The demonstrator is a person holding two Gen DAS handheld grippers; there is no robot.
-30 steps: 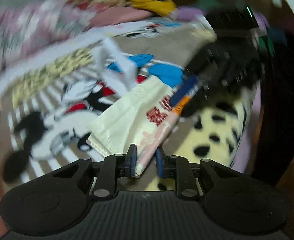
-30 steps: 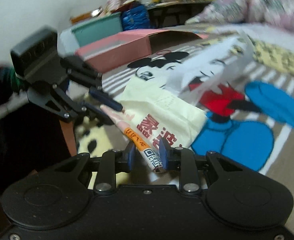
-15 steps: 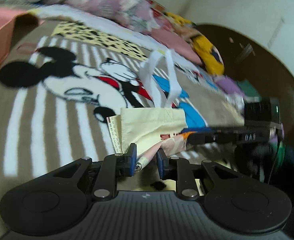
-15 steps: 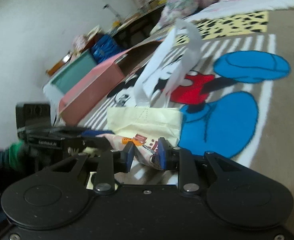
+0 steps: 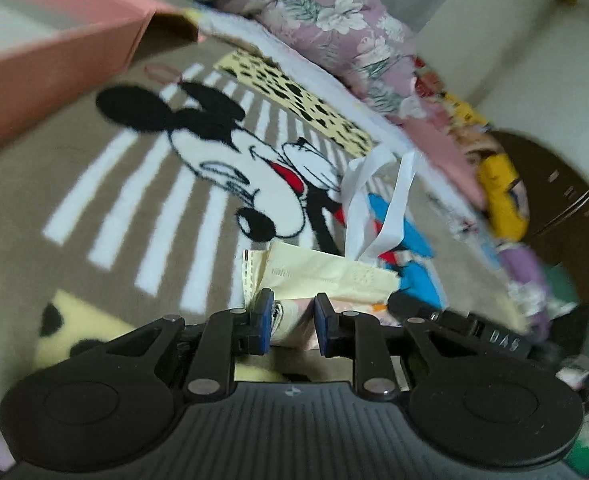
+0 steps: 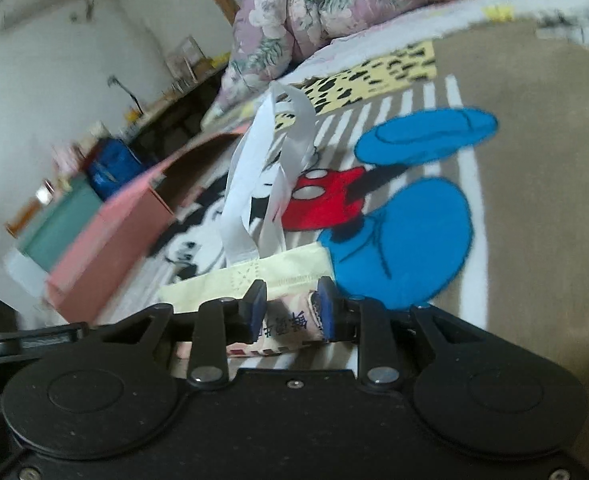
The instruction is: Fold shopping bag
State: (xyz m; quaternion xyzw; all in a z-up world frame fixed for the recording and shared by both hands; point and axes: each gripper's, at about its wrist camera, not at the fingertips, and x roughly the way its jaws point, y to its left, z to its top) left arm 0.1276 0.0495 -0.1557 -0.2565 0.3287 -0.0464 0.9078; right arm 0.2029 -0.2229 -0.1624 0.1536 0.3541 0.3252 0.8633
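A pale yellow shopping bag (image 5: 326, 276) lies part-folded on a cartoon-mouse blanket (image 5: 142, 216) spread over a bed, its near edge gathered up between two hand-held grippers. The left gripper (image 5: 292, 322) is clenched on the near left end of the bag's folded printed edge; the right gripper (image 6: 292, 306) pinches the near right end in the same way, red lettering showing between its pads. The bag's white handles (image 6: 270, 176) stand up limp and twisted at the far side. A pink cardboard box (image 5: 42, 56) sits on the blanket to the far left, and a floral quilt (image 6: 334, 4) is heaped at the far end of the bed.

The bag looks light, thin and soft, likely a non-woven cloth that creases easily, sags between the two grips and may slide on the plush blanket. The corners or hemmed edges appear the surest places to hold; the loose handles probably need tucking in.
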